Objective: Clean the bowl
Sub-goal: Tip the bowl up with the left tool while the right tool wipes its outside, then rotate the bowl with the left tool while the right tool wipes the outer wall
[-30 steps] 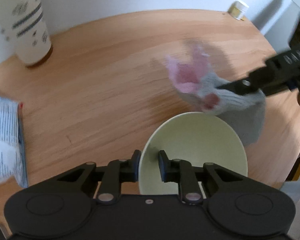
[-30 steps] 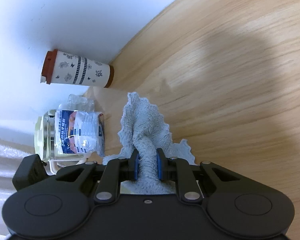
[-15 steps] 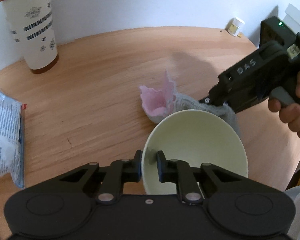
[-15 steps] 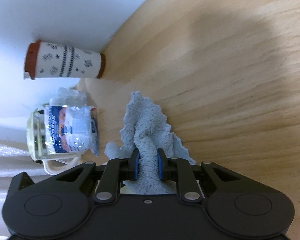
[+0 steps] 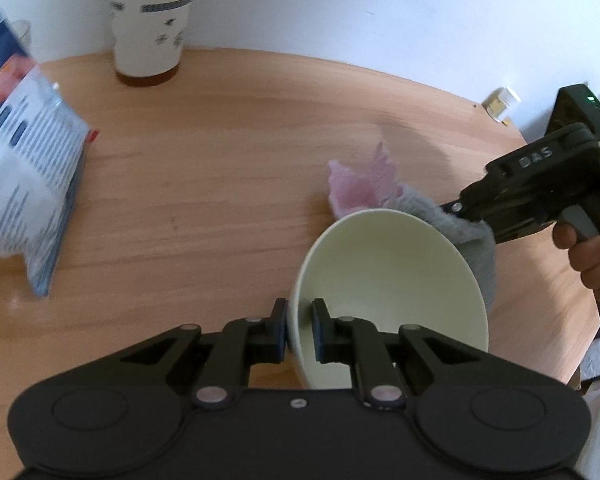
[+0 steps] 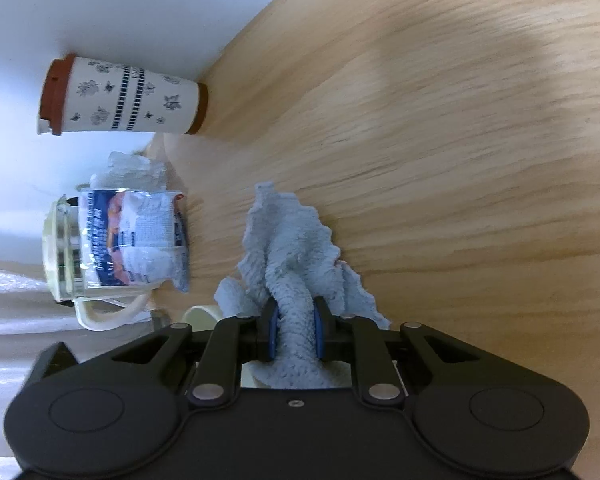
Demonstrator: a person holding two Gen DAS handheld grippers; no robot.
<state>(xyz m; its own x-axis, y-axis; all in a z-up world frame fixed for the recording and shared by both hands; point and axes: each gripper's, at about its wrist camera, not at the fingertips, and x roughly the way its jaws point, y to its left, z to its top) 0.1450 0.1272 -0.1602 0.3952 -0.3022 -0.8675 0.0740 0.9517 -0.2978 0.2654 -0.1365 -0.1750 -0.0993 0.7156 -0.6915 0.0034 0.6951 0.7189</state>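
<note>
A pale green bowl (image 5: 392, 292) is tilted above the round wooden table (image 5: 220, 168), its inside facing the left wrist camera. My left gripper (image 5: 300, 320) is shut on its near rim, one finger inside and one outside. My right gripper (image 6: 294, 328) is shut on a fluffy cloth (image 6: 288, 248), grey-blue on one side and pink on the other. In the left wrist view the cloth (image 5: 364, 188) hangs just behind the bowl's far rim, held by the right gripper (image 5: 452, 208) in a person's hand (image 5: 596, 252).
A tall patterned cup (image 5: 152, 20) with a brown base stands at the table's back by the white wall. A printed plastic packet (image 5: 24, 144) lies at the left, in front of a glass jug (image 6: 68, 248). A small jar (image 5: 500, 102) sits at the far right edge.
The left gripper has swung with the bowl, so the cup and packet shifted right in its view. The right gripper with the cloth stays just behind the bowl's rim.
</note>
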